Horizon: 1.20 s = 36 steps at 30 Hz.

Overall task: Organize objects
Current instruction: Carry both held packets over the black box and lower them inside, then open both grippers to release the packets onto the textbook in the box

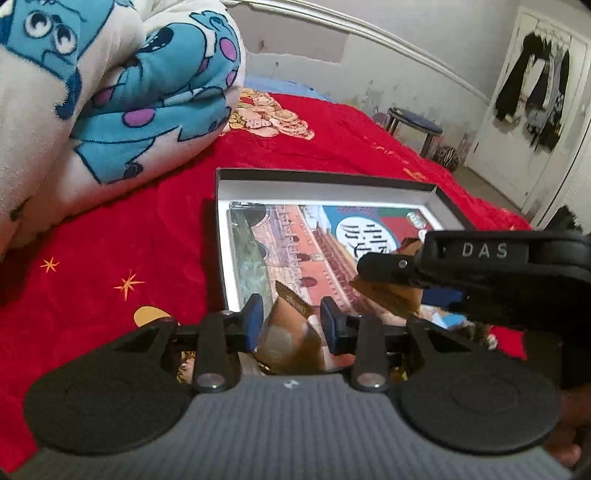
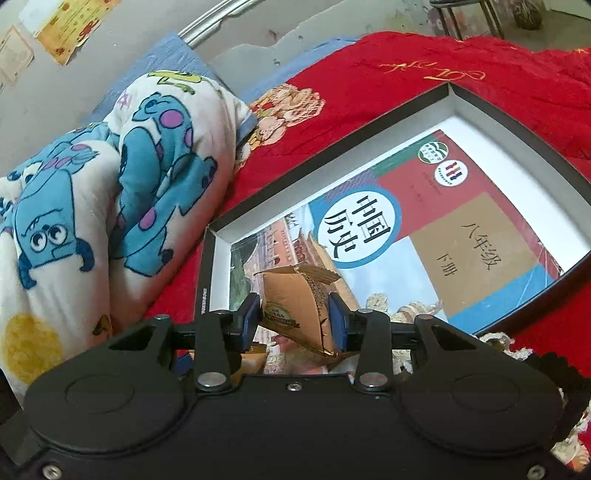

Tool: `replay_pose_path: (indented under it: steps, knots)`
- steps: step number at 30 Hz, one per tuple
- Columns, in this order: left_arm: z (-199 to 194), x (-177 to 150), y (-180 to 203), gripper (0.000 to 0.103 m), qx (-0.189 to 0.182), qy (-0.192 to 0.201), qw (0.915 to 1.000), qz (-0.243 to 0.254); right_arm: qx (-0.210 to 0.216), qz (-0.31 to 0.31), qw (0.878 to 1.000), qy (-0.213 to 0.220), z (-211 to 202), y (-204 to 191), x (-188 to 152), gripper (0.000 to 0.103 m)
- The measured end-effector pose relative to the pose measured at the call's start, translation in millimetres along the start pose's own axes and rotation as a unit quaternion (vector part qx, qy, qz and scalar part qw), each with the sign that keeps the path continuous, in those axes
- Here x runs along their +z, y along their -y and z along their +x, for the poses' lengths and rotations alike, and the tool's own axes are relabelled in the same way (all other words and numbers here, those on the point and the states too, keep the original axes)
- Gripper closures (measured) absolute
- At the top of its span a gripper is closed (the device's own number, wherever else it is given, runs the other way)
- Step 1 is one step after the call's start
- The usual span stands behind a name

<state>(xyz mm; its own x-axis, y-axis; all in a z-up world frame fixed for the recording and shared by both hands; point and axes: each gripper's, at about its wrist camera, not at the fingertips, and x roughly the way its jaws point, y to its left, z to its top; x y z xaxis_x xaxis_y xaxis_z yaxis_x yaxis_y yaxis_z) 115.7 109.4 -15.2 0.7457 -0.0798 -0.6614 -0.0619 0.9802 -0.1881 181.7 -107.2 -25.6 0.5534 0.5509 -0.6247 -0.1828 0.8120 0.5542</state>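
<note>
A shallow black box (image 1: 325,176) with a white inside lies on the red bedspread (image 1: 110,240). A colourful schoolbook (image 1: 295,240) lies flat in it. My left gripper (image 1: 293,323) hangs over the box's near end, its blue pads shut on a gold snack packet (image 1: 291,338). To its right, my right gripper (image 1: 369,269) reaches in over the book with a second gold packet (image 1: 391,295). In the right wrist view, the right gripper (image 2: 295,319) is shut on that gold packet (image 2: 291,299) above the near corner of the book (image 2: 443,229) and box (image 2: 332,151).
A folded white blanket with blue monster prints (image 1: 129,92) (image 2: 110,184) is piled left of the box. Beyond the bed stand a round stool (image 1: 413,125) and a white door hung with dark clothes (image 1: 535,85). Paper certificates (image 2: 70,26) are stuck on the wall.
</note>
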Motion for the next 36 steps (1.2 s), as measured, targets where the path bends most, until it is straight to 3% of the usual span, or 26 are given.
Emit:
replay_pose_path:
  steps: [17, 24, 36]
  knots:
    - [11.1, -2.2, 6.1, 0.056, 0.016, -0.02, 0.9993, 0.026, -0.016, -0.047, 0.999, -0.019, 11.3, -15.6, -10.7, 0.064]
    - [12.5, -2.9, 9.2, 0.046, 0.022, -0.021, 0.9989, 0.035, -0.027, -0.068, 0.997, -0.023, 12.8, -20.0, -13.2, 0.064]
    - [15.1, -3.9, 15.5, 0.044, 0.028, -0.025, 0.9975, 0.061, -0.036, -0.097, 0.994, -0.041, 18.0, -24.2, -14.7, 0.064]
